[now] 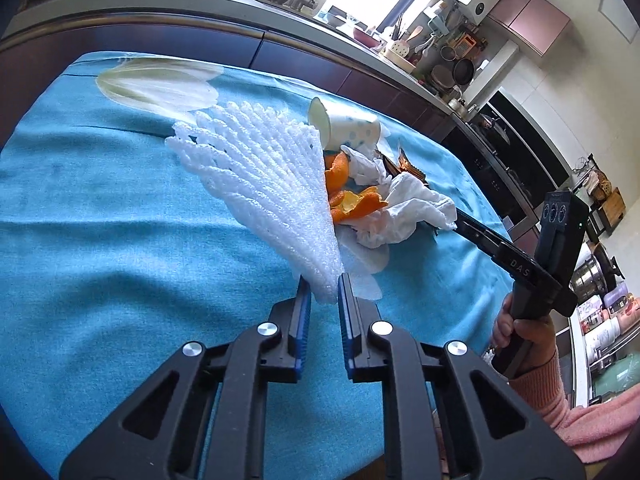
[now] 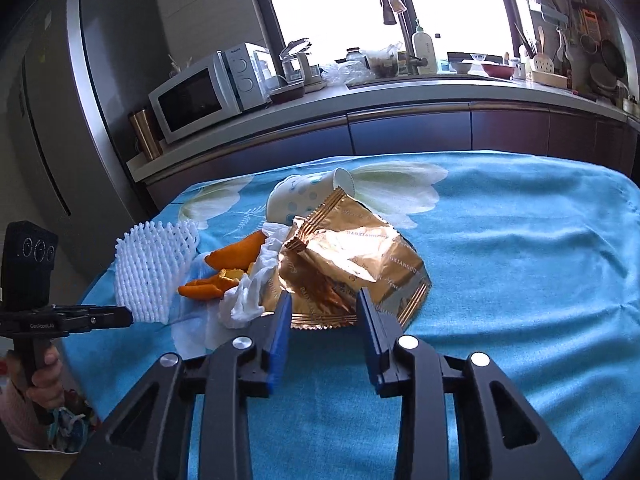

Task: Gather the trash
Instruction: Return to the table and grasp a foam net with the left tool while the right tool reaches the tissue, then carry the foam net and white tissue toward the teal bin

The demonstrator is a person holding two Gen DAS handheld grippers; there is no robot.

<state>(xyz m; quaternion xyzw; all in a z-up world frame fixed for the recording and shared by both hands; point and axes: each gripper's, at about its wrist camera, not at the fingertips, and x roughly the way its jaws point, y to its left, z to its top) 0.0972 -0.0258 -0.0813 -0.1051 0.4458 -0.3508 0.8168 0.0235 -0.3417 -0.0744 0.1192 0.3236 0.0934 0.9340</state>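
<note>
Right of the gold wrapper (image 2: 360, 264), bare blue cloth (image 2: 520, 264) to the edge.

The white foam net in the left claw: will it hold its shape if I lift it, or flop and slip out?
Probably floppy: the white foam net fans out and sags from the left claw, which pinches only its narrow end. Likely very light, being open mesh foam. It looks squashy, so a pinch may hold, though so small a bite could slip.
</note>
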